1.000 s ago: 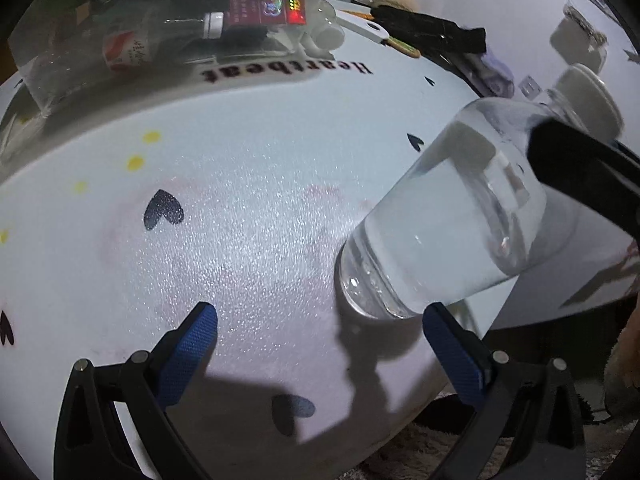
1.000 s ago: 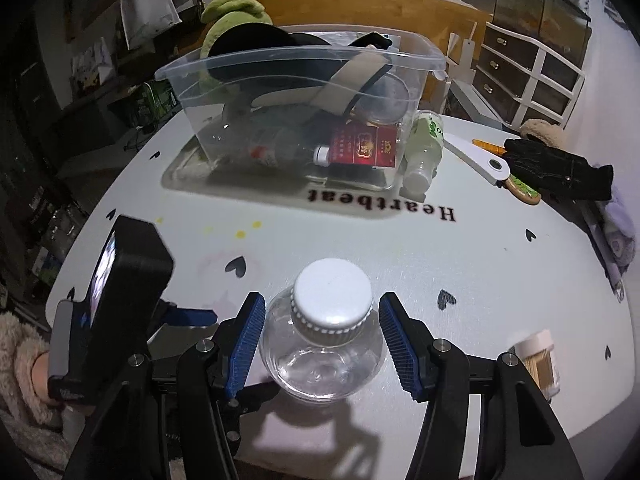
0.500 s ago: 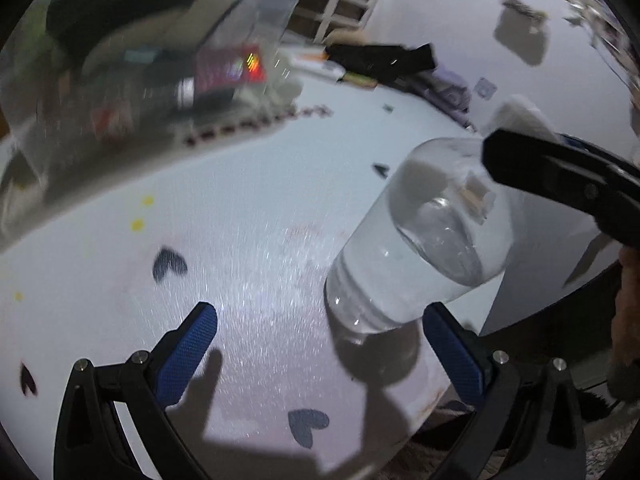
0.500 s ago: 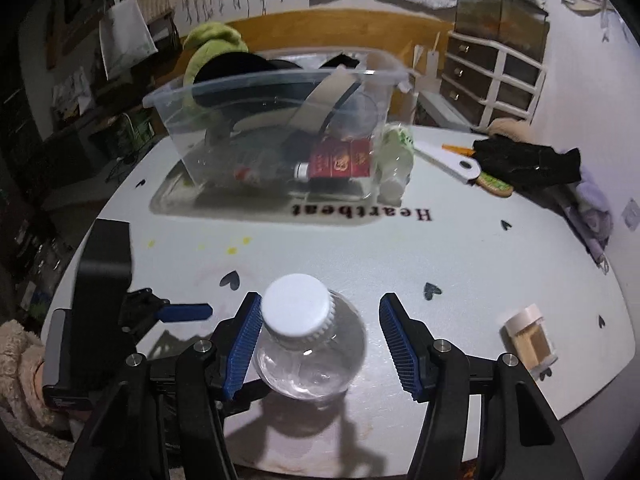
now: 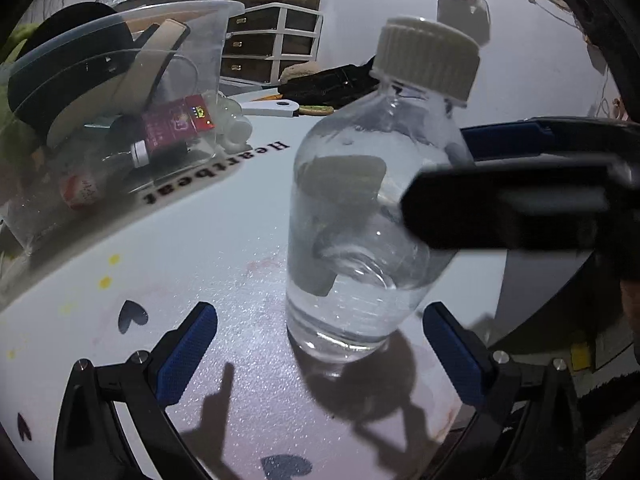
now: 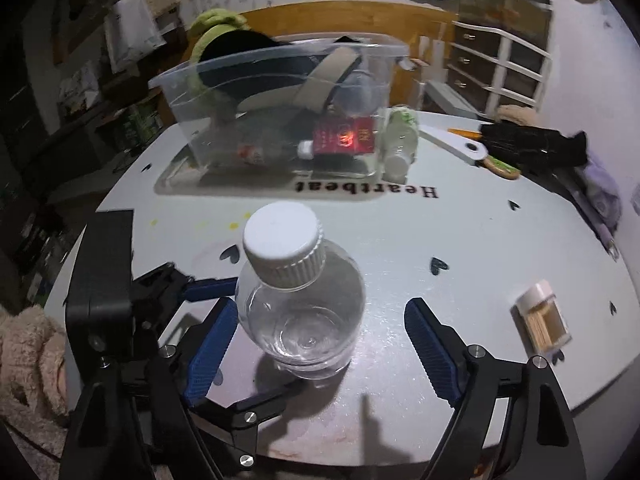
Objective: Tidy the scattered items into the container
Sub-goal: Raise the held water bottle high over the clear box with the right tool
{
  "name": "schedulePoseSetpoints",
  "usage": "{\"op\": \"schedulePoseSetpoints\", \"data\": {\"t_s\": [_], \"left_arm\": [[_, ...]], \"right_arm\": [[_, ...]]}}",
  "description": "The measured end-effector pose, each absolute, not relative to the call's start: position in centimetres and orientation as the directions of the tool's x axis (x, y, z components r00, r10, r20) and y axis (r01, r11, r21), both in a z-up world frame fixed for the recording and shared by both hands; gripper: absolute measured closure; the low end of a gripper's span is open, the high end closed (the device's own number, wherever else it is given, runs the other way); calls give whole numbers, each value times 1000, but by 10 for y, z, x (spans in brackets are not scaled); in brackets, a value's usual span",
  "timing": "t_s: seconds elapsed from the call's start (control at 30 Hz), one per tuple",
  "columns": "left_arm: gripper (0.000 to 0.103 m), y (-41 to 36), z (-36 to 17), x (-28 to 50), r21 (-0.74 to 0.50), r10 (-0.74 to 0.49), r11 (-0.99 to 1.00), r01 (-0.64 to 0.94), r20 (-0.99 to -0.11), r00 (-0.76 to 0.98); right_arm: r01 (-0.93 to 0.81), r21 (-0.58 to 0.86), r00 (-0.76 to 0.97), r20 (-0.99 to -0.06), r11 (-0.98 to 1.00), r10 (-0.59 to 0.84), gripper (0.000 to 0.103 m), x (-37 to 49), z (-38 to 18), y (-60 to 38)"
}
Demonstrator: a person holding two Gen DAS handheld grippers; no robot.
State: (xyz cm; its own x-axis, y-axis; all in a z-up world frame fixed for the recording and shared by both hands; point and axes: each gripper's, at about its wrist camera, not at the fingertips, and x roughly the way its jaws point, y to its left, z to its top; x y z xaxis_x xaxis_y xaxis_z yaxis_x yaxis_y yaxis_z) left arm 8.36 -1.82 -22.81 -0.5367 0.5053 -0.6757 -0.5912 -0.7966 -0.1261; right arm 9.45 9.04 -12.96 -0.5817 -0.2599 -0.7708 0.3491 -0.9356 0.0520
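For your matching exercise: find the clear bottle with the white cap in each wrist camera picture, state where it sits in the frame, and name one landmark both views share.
Left wrist view: the clear bottle stands upright right of centre, cap near the top.
Right wrist view: the bottle is centre-low, seen from above, between the blue fingers.
Shared landmark: the "Heartbeat" lettering on the table, in front of the plastic container.

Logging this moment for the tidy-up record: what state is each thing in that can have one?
clear bottle: upright on table, capped, between both grippers' jaws, ungripped
plastic bin: open, partly filled
toothpick box: lying on table, outside bin
left gripper: open
right gripper: open, jaws just widened
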Motion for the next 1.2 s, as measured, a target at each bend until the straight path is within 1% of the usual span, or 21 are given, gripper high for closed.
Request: {"op": "schedulePoseSetpoints", "data": {"t_s": [0.1, 0.17, 0.27, 0.33, 0.4, 0.53, 0.67, 0.73, 0.77, 0.8, 0.9, 1.13, 1.17, 1.2], "left_arm": [[0, -16, -231, 85, -107, 511, -788, -606, -664, -546], [0, -15, -234, 86, -102, 513, -779, -619, -671, -535], [0, -17, -236, 86, -94, 508, -778, -621, -676, -534], [0, -18, -234, 86, -89, 503, -782, -617, -676, -539], [0, -18, -231, 84, -94, 500, -788, -609, -675, -542], [1, -18, -225, 77, -151, 529, -783, -604, -672, -518], [2, -16, -222, 83, -134, 534, -777, -615, -657, -532], [2, -14, -221, 86, -120, 535, -776, -620, -647, -544], [3, -12, -222, 88, -108, 535, -773, -625, -640, -551], [11, -10, -222, 90, -94, 536, -769, -633, -635, -557], [21, -7, -225, 90, -96, 557, -752, -652, -622, -550], [22, -11, -223, 90, -153, 620, -725, -671, -568, -541], [23, -10, -223, 90, -155, 619, -725, -671, -573, -536], [26, -9, -224, 89, -159, 618, -725, -670, -580, -531]], "right_arm": [[440, 45, -553, -773, -897, -310, 11, 93, -133, 89], [506, 25, -551, -760, -862, -345, 10, 94, -131, 90], [586, -16, -557, -734, -810, -389, 0, 97, -130, 95], [629, -21, -547, -723, -777, -422, 0, 95, -132, 101], [660, -19, -521, -731, -751, -439, 0, 90, -136, 104], [696, -18, -499, -731, -717, -466, 0, 86, -142, 105], [727, 56, -441, -726, -684, -527, 0, 83, -149, 110], [740, 66, -428, -721, -669, -544, 0, 82, -153, 111], [750, 70, -423, -714, -658, -558, 1, 81, -155, 112], [757, 68, -424, -705, -650, -568, 4, 82, -155, 112], [775, 65, -427, -679, -628, -597, 11, 81, -156, 113], [823, 19, -436, -619, -568, -653, 13, 88, -165, 114], [823, 23, -439, -609, -567, -661, 14, 89, -166, 114], [820, 24, -445, -602, -572, -663, 18, 88, -166, 115]]}}
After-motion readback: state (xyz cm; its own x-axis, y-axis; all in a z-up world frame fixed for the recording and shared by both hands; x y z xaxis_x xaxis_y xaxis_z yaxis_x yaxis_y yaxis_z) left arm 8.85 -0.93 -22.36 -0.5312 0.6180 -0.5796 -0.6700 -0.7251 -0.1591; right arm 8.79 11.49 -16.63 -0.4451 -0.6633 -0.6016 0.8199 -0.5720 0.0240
